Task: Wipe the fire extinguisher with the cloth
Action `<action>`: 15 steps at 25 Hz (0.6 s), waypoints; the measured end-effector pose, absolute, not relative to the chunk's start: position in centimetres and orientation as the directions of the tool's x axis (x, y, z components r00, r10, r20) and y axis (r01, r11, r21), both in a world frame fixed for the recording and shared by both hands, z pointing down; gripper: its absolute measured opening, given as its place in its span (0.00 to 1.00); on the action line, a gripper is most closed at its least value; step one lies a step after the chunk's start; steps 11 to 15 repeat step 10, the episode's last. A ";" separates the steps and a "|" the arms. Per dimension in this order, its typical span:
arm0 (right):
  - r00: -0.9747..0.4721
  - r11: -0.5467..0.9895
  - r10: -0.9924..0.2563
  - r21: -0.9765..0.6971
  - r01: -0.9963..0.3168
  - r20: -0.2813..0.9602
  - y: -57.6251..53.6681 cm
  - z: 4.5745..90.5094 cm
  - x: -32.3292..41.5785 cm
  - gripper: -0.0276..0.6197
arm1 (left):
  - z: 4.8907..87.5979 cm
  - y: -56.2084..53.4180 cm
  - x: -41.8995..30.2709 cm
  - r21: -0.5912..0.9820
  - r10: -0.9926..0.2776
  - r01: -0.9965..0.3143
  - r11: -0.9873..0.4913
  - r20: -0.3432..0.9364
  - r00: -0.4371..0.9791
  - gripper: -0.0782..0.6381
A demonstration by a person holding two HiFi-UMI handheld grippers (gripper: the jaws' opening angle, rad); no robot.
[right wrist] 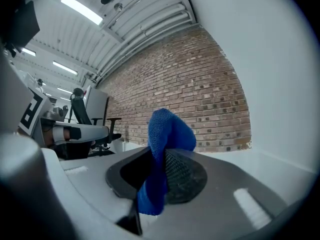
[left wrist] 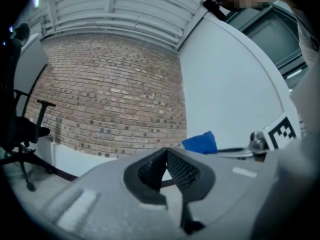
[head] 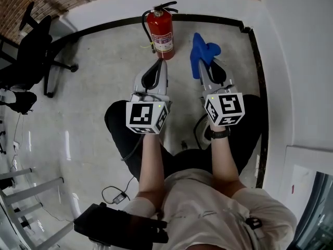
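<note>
A red fire extinguisher point(head: 161, 32) with a black hose and handle stands upright on the floor against the far white wall. My left gripper point(head: 162, 62) points at it from just below its base, jaws shut and empty point(left wrist: 166, 156). My right gripper point(head: 202, 62) is to its right, shut on a blue cloth point(head: 202, 56) that sticks up and hangs from the jaws point(right wrist: 162, 156). The cloth point(left wrist: 201, 143) also shows in the left gripper view. The extinguisher is out of sight in both gripper views.
A black office chair point(head: 36, 51) stands at the left. A black baseboard point(head: 258, 72) runs along the white walls at the corner. Cables and a black device point(head: 117, 223) lie on the floor near the person's legs. A brick wall point(left wrist: 110, 94) rises behind.
</note>
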State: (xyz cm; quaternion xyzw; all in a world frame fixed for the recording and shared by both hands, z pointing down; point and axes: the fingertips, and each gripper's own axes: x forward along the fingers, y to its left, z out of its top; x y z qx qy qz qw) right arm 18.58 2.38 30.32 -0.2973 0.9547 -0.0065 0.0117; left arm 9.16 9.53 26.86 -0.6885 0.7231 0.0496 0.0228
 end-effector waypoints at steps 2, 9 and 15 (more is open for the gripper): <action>-0.827 0.827 -0.562 -0.022 -0.562 -0.015 2.5 30.4 18.3 0.15 | 27.2 9.5 9.1 0.049 -0.994 -0.998 0.044 -0.095 -0.049 0.11; -0.854 0.854 -0.521 -0.016 -0.520 -0.020 3.8 30.2 16.6 0.15 | 27.8 9.6 10.5 0.075 -0.995 -0.997 -0.014 -0.100 0.006 0.11; -0.857 0.857 -0.516 -0.015 -0.515 -0.020 4.0 30.2 16.3 0.15 | 28.0 9.6 10.7 0.079 -0.995 -0.997 -0.021 -0.101 0.013 0.11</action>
